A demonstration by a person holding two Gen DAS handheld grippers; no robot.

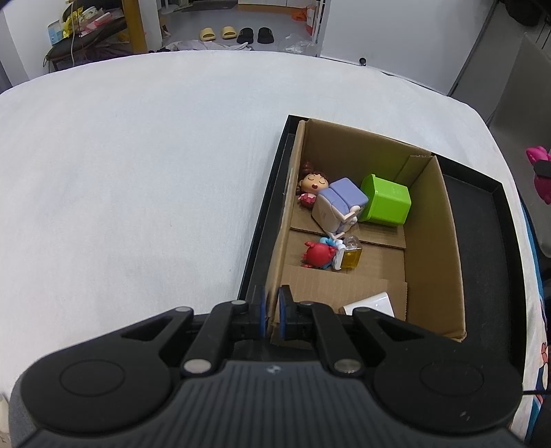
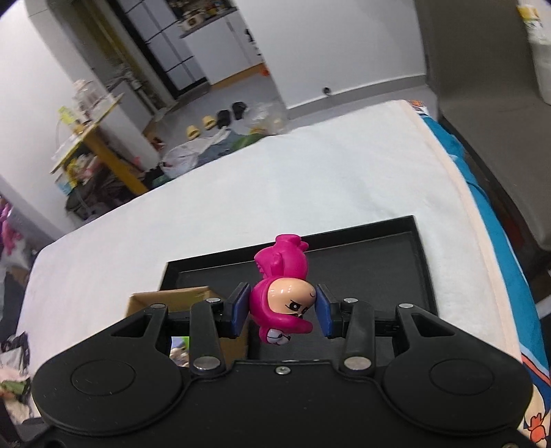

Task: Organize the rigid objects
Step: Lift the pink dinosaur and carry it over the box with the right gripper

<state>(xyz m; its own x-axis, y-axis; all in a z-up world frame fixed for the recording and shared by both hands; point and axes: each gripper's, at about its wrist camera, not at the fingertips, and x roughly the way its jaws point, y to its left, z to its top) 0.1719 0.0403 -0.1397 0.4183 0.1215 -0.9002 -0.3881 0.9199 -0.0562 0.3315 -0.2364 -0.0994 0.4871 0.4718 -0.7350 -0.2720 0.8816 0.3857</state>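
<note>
A cardboard box (image 1: 434, 241) sits in a black tray (image 1: 482, 220) on the white table. Inside lie a sleeping-girl figurine (image 1: 311, 184), a lilac and white toy (image 1: 339, 206), a green cube container (image 1: 387, 201), a red crab toy (image 1: 318, 255), a small yellow bottle (image 1: 351, 255) and a white item (image 1: 373, 305). My left gripper (image 1: 272, 315) is shut on the box's near-left wall. My right gripper (image 2: 282, 310) is shut on a pink hooded figurine (image 2: 284, 293), held upside down above the tray (image 2: 378, 265). The figurine also shows at the right edge of the left wrist view (image 1: 540, 172).
The white-clothed table (image 1: 137, 172) spreads to the left of the tray. A grey chair (image 2: 489, 103) stands off the table's right side. Slippers (image 1: 237, 33) and clutter lie on the floor beyond the far edge.
</note>
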